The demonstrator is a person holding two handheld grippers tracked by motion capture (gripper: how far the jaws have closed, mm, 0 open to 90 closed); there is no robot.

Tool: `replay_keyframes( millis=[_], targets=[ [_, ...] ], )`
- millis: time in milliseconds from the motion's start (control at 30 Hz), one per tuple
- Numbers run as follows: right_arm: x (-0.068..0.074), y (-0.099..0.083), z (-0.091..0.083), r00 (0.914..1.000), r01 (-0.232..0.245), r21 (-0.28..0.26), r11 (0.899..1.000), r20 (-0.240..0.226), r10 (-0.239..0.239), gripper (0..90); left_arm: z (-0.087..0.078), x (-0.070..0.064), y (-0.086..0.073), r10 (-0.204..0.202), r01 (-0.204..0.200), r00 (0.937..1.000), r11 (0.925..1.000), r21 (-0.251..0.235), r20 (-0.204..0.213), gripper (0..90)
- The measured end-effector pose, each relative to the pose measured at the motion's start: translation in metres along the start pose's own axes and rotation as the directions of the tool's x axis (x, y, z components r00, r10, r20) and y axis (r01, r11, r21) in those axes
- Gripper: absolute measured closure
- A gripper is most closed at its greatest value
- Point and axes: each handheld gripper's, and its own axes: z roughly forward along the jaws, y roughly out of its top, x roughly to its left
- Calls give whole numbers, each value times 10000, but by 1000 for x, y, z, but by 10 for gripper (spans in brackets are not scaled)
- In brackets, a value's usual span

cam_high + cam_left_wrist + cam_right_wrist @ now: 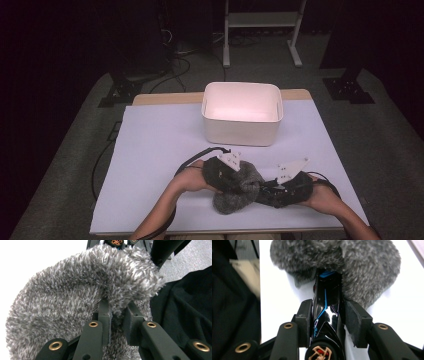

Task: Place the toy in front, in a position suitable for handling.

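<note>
Two grippers are met over the white bench (150,150): a shaggy grey fleece cover (75,297) is pinched by the left gripper (117,317) jaws, a glossy black blue-lined handle (327,302) clamped by the right gripper (329,322) jaws, its tip buried in fleece.

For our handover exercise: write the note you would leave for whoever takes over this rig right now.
Left gripper: shut on the edge of the grey fluffy cover.
Right gripper: shut on a glossy black object with blue lines, whose far end sits inside the cover; what it is cannot be told.
Both are at the near edge of the white table sheet; the white bin stands empty beyond them.
Done: object partly in the cover.
Left, probably: finish with cover and object; the bin may come next.
</note>
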Motion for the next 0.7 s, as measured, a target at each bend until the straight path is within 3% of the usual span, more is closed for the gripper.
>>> replay_keyframes(
  millis=[167, 233, 367, 467, 533, 700],
  targets=[
    [-1, 0, 0, 9998, -196, 19, 9998, -53, 196, 559, -5, 0, -1, 24, -24, 9998, 10000, 18, -192, 780],
    [-1, 1, 5, 9999, -134, 511, 9986, -43, 136, 503, -9, 0, -2, -12, 11, 9996, 10000, -29, -276, 780],
    [1, 1, 20, 9999, 6, 1025, 9947, -135, 8, 529, -20, 1, -8, -214, 205, 9990, 9995, -230, -386, 787],
    [2, 1, 22, 9997, 216, 735, 9971, 102, -224, 554, -33, 2, -16, -440, 399, 9971, 9970, -667, -624, 809],
    [-2, 2, 25, 10000, 67, 456, 9989, -67, -64, 555, -46, 1, -24, -541, 468, 9956, 9945, -932, -770, 820],
    [-12, 18, 39, 9998, 180, 151, 9997, -128, -178, 556, -77, -1, -44, -902, 748, 9876, 9900, -1197, -1283, 828]
  ],
)
